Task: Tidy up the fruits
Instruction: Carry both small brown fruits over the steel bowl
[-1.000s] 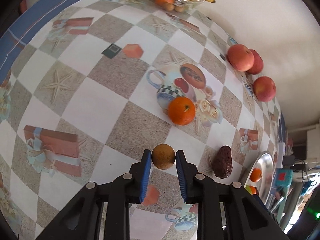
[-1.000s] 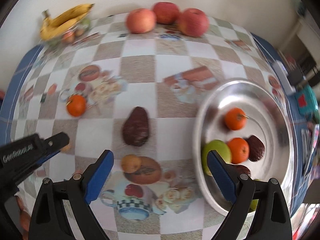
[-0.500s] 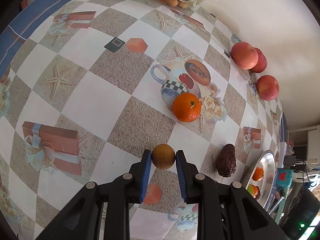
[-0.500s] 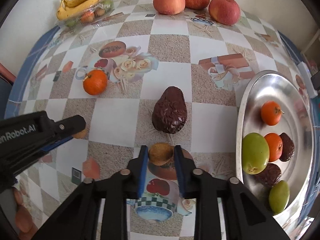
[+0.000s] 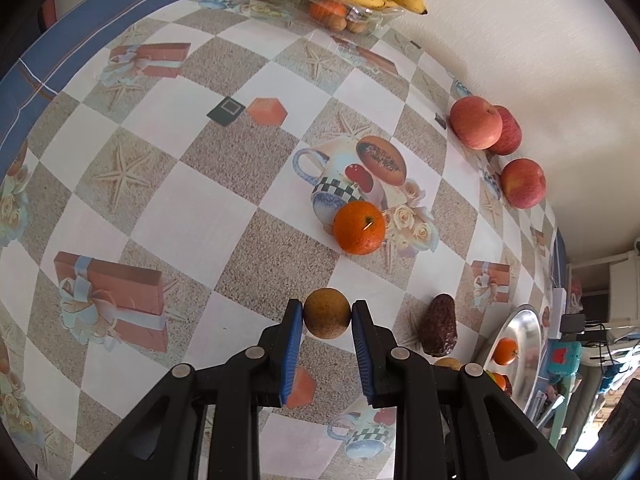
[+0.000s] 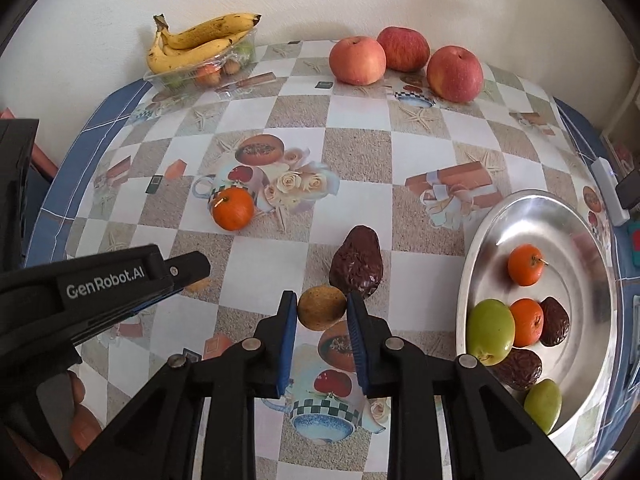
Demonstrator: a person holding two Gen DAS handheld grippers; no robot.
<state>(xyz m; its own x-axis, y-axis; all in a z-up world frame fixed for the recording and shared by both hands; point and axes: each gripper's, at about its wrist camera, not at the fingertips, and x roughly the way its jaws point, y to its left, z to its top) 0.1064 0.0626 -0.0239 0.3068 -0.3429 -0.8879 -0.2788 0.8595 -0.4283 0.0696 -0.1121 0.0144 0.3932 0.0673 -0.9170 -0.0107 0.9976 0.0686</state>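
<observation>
My left gripper (image 5: 325, 308) is shut on a small round brown fruit (image 5: 326, 313), held just above the tablecloth. An orange (image 5: 359, 227) lies beyond it and a dark wrinkled avocado (image 5: 440, 330) to its right. My right gripper (image 6: 322, 300) is shut on a second round brown fruit (image 6: 322, 307), just in front of the same avocado (image 6: 357, 262). The silver plate (image 6: 560, 232) at the right holds two oranges, green fruits and dark avocados. The left gripper's black finger (image 6: 188, 268) reaches in from the left of the right wrist view.
Three red apples (image 6: 454, 74) stand along the back wall. Bananas (image 6: 196, 46) lie on a clear plastic tray of small fruit at the back left. The orange (image 6: 233, 213) sits mid-table. A hand (image 6: 80, 420) shows at lower left.
My right gripper went from wide open to shut on the second brown fruit, then drew closer to the avocado. The left gripper kept its fruit and shifted only slightly.
</observation>
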